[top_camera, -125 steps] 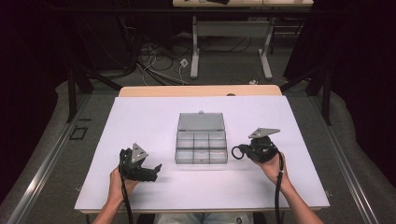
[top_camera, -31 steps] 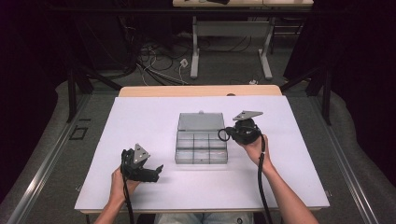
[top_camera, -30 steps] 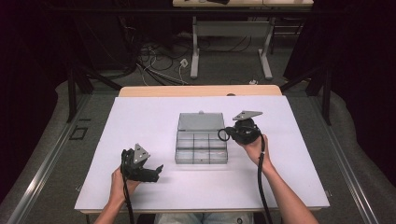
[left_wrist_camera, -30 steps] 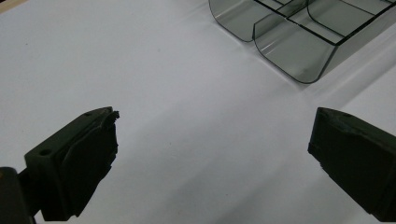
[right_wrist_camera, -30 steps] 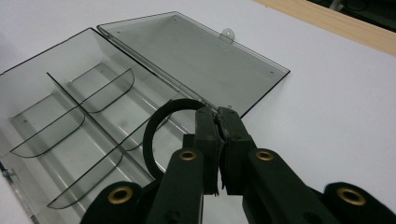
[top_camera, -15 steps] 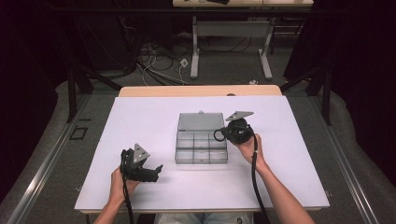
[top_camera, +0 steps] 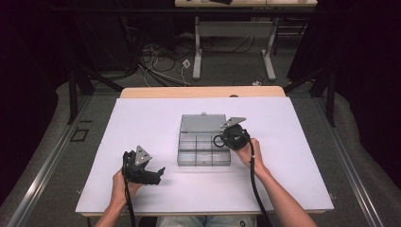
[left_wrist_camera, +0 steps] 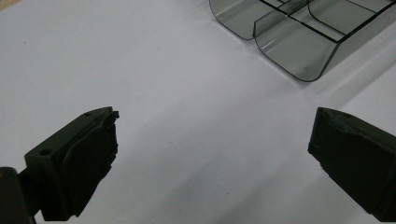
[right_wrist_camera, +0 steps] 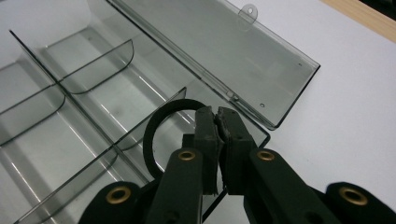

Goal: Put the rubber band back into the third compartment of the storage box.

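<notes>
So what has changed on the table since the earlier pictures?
The right gripper moved left, from the bare table to over the box, jaws shut on a black ring. The left gripper, the box and its open lid stayed in place.

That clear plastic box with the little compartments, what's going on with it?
A person sits at a white table with a hand-held gripper in each hand. The compartment box lies open, its lid folded flat behind it. The right gripper has its jaws shut on a black ring and hangs over the box's right-hand compartments, apparently about to drop the ring in. The left gripper rests on the table off to the left, jaws wide open and holding nothing.
</notes>
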### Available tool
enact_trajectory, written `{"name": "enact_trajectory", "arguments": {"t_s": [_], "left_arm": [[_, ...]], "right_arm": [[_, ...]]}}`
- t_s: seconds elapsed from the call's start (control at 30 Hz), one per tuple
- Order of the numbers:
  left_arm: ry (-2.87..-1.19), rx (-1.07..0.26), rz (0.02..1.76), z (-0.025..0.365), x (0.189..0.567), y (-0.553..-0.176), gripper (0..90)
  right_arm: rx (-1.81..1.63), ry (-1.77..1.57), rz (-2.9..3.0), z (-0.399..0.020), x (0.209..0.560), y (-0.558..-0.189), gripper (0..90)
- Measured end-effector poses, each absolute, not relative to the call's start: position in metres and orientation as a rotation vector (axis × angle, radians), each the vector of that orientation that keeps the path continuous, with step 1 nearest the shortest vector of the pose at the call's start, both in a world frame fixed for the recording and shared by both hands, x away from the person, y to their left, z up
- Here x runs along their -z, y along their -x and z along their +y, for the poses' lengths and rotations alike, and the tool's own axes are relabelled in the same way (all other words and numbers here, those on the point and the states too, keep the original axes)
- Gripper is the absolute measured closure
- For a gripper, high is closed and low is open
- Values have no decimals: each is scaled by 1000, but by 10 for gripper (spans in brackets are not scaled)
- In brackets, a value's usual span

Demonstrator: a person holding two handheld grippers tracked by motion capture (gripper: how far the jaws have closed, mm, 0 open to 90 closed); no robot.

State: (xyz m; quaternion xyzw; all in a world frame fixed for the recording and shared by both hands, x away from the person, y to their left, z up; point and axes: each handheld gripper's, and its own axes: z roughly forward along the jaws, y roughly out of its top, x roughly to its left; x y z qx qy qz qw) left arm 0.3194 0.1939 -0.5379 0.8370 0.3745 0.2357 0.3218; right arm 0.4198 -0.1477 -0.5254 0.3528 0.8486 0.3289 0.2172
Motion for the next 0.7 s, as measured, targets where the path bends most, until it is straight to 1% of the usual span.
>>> {"name": "enact_trajectory", "arguments": {"t_s": [0.03,0.07,0.2,0.7], "left_arm": [[-2198,-618,985,194,538,-319,8],[-2198,-618,985,194,538,-319,8],[-2194,-616,983,194,538,-319,8],[-2192,-611,988,195,538,-319,8]], "right_arm": [[-901,-973,2359,-146,526,-420,847],[-887,-969,2364,-146,527,-419,794],[-886,-941,2368,-145,524,-417,682],[-1035,-976,2373,-172,508,-409,328]]}}
